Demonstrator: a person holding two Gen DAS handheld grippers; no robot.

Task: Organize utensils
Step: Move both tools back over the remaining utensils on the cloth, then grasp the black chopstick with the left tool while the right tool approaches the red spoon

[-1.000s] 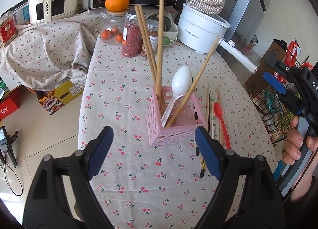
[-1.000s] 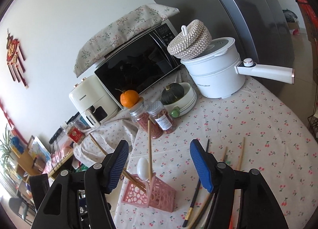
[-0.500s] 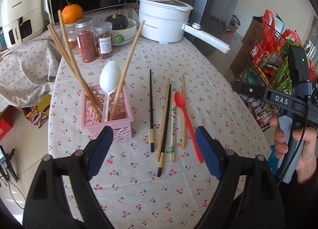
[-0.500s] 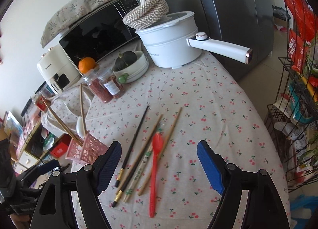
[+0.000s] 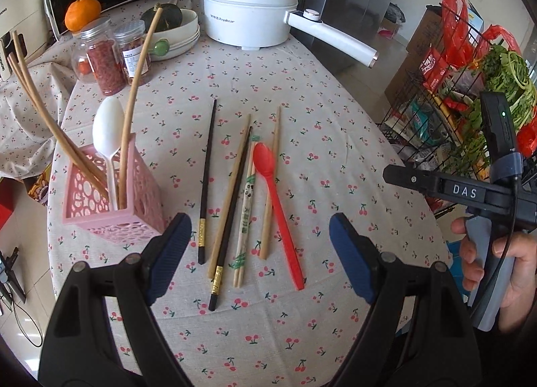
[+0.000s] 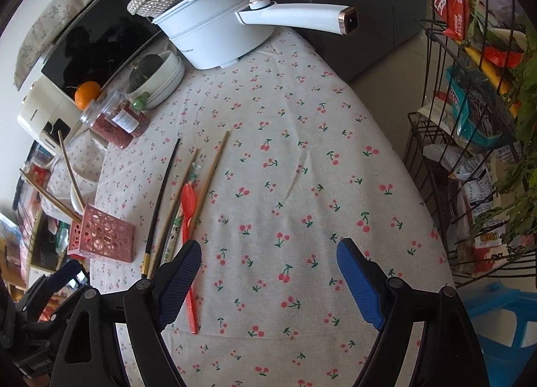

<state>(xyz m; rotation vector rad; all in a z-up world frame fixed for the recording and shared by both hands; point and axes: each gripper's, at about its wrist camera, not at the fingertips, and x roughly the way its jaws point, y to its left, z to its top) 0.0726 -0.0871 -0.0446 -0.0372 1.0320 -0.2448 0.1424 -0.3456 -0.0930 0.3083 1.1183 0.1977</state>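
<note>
Red spoon (image 5: 276,205) flat among chopsticks (image 5: 231,195); pink holder (image 5: 110,205) seemingly upright.

A perforated pink plastic holder (image 5: 110,199) is seen upright at 9 o'clock, a white plastic spoon (image 5: 108,133) and bamboo chopsticks (image 5: 134,98) standing inside; a red plastic spoon (image 5: 277,199) and mixed black and wooden chopsticks (image 5: 231,192) are laid flat at centre

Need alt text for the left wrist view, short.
Open left hand-held gripper hovers over loose chopsticks and a red spoon on a cherry-print tablecloth. A pink basket at left holds a white spoon.
</note>
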